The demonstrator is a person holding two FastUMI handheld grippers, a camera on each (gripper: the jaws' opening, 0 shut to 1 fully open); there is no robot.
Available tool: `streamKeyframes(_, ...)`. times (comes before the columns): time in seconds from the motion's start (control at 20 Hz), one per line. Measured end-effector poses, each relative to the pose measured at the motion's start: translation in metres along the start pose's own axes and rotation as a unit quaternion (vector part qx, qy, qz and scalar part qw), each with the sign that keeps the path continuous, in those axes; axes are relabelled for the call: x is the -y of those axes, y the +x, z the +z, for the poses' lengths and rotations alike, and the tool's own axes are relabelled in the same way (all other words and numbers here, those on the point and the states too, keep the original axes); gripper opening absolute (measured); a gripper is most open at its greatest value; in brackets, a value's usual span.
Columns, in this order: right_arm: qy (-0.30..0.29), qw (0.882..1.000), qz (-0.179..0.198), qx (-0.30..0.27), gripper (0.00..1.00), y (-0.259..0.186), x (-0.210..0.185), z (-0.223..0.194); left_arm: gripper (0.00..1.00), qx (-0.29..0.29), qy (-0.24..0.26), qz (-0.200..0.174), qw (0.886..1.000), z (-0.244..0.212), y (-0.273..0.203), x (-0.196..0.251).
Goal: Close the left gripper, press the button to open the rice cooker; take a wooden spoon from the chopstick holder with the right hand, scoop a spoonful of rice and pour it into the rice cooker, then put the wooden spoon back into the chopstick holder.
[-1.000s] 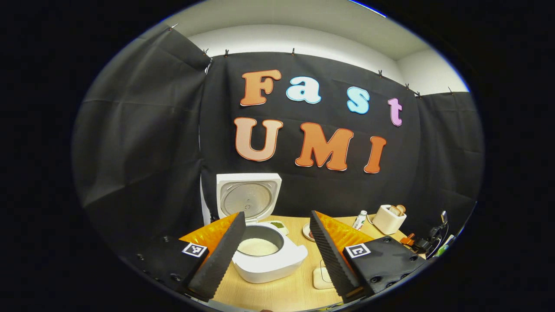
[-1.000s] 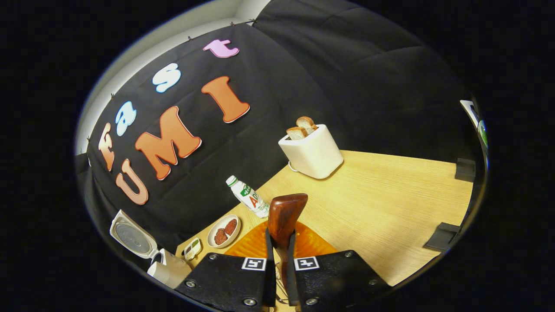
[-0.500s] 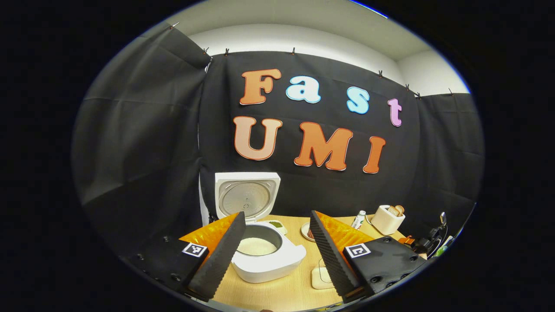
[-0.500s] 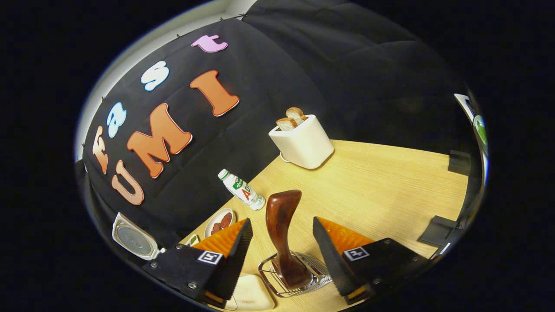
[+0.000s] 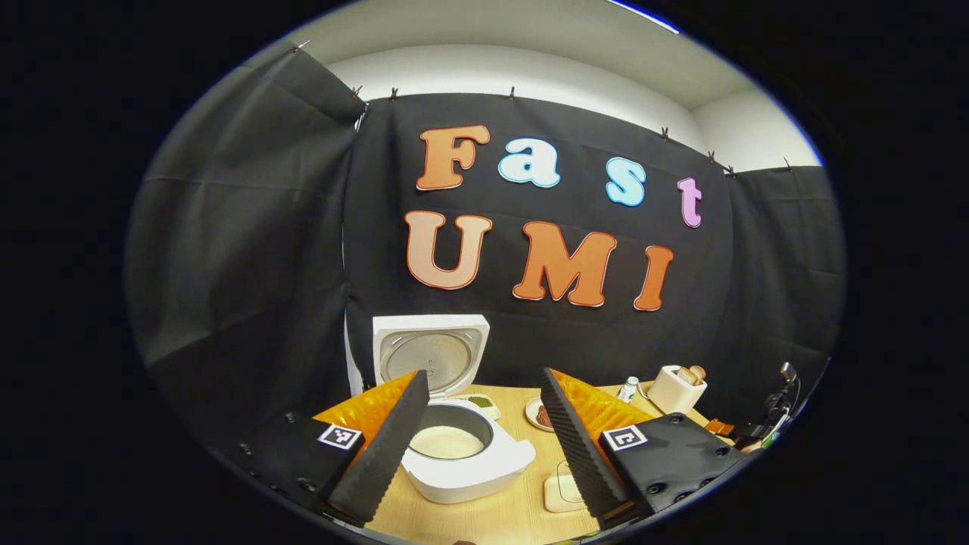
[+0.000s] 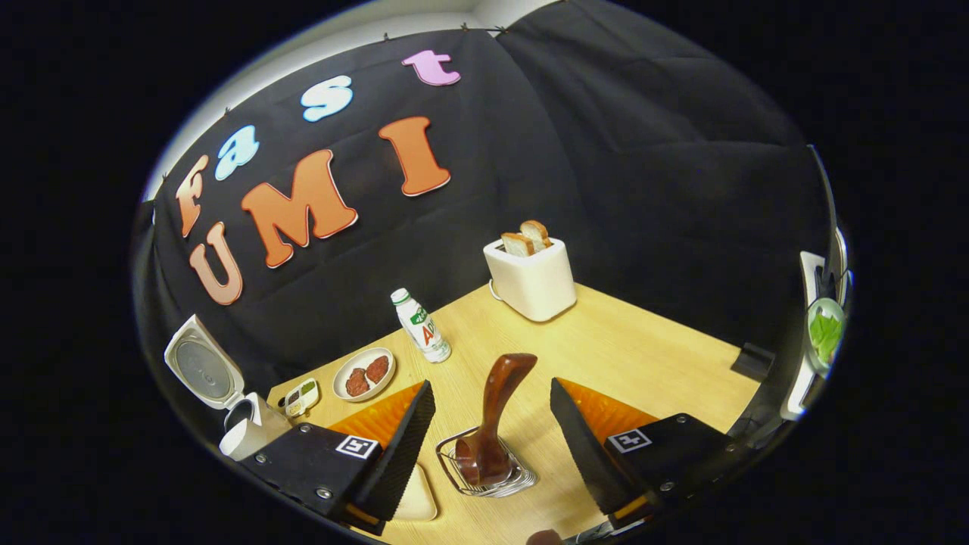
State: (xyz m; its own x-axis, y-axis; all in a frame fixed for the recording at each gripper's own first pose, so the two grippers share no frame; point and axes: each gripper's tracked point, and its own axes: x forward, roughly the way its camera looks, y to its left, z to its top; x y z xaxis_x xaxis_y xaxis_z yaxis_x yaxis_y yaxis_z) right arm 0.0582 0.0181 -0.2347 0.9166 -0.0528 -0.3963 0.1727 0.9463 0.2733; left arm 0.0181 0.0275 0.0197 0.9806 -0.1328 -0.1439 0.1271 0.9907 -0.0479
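Note:
In the left gripper view the white rice cooker [image 5: 484,465] stands open with its lid [image 5: 431,352] upright, and white rice fills the pot. My left gripper [image 5: 483,376] hovers open in front of it, holding nothing. In the right gripper view the dark wooden spoon [image 6: 501,393] stands in the wire chopstick holder [image 6: 496,481], leaning right. My right gripper [image 6: 490,390] is open, with its fingers either side of the spoon and apart from it. The open cooker [image 6: 242,435] sits at the far left there. A cream dish [image 6: 418,498] lies just left of the holder.
On the wooden table [image 6: 651,356] stand a white toaster [image 6: 532,280] with bread, a small bottle [image 6: 420,325], a plate of meat [image 6: 363,373] and a small divided dish [image 6: 301,395]. Dark gear lines the right edge [image 6: 753,357].
My right gripper has opened and let go of the spoon, which now stands in the wire holder, and it has drawn back. The left gripper has barely moved.

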Motion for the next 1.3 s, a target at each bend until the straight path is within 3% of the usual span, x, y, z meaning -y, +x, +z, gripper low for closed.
streamKeyframes(0.35,0.002,0.999,0.029,0.026,0.95,-0.035,-0.019,0.031,1.0,0.014,0.014,0.039,0.999,0.052,0.064,-0.033)
streamKeyframes(0.65,-0.021,0.999,0.024,0.041,0.94,-0.042,-0.017,0.044,1.0,0.004,-0.004,0.037,0.999,0.088,0.133,-0.04)
streamKeyframes(0.8,-0.031,0.998,0.018,0.054,0.95,-0.046,-0.013,0.054,1.0,-0.005,0.012,0.05,0.999,0.1,0.169,-0.049)
streamKeyframes(1.3,-0.123,0.985,-0.014,0.119,0.95,-0.076,-0.011,0.114,1.0,-0.126,-0.003,0.089,0.988,0.051,0.284,-0.086)
